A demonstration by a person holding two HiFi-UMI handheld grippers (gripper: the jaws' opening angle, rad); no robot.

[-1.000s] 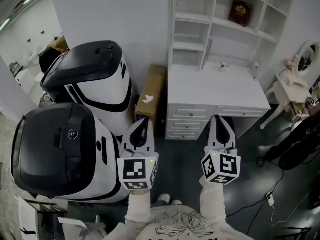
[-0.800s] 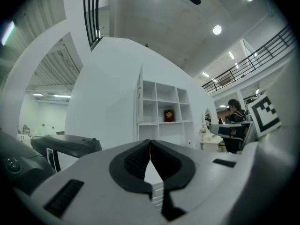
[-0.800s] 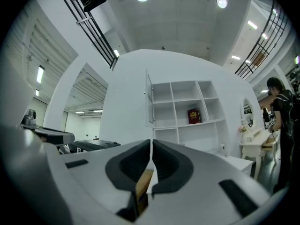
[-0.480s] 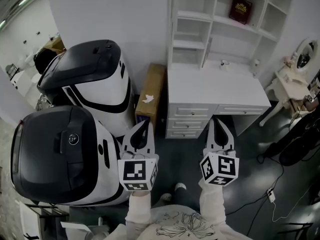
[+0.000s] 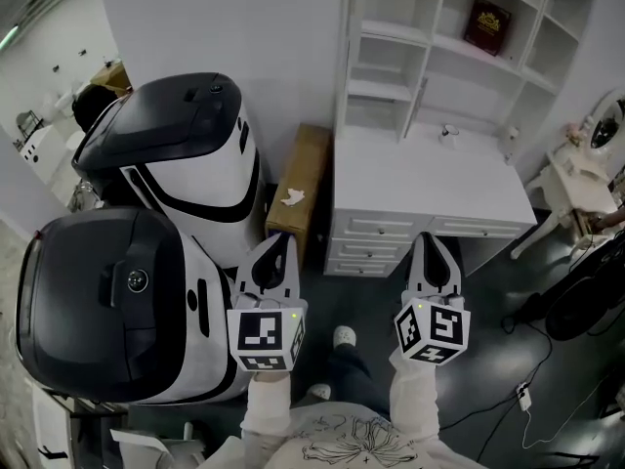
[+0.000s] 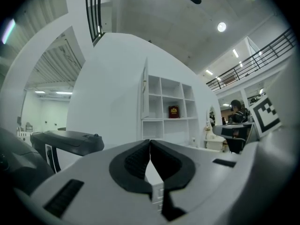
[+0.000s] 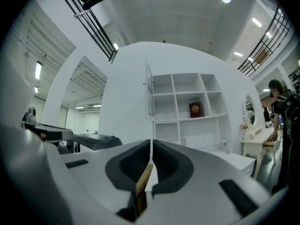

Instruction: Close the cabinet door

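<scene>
With the jaws of the left gripper (image 5: 281, 242) and right gripper (image 5: 430, 240) pressed together and empty, well apart from the white shelved cabinet (image 5: 350, 57), its thin white door (image 7: 149, 93), ajar at upper left, is best approached squarely and pushed flat near the free edge.

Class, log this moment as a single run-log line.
stage: before contact | left claw: shut, empty | right claw: shut, empty | cabinet door: open, untouched

You're wearing pale long sleeves (image 5: 266, 406) behind each claw & a light top (image 5: 354, 445) w/ black line-art print. L gripper (image 5: 281, 239) & R gripper (image 5: 431, 238) are showing white shells, black ribbed pads (image 6: 132, 162) inside, b/w marker cubes (image 5: 262, 338) at rear.
</scene>
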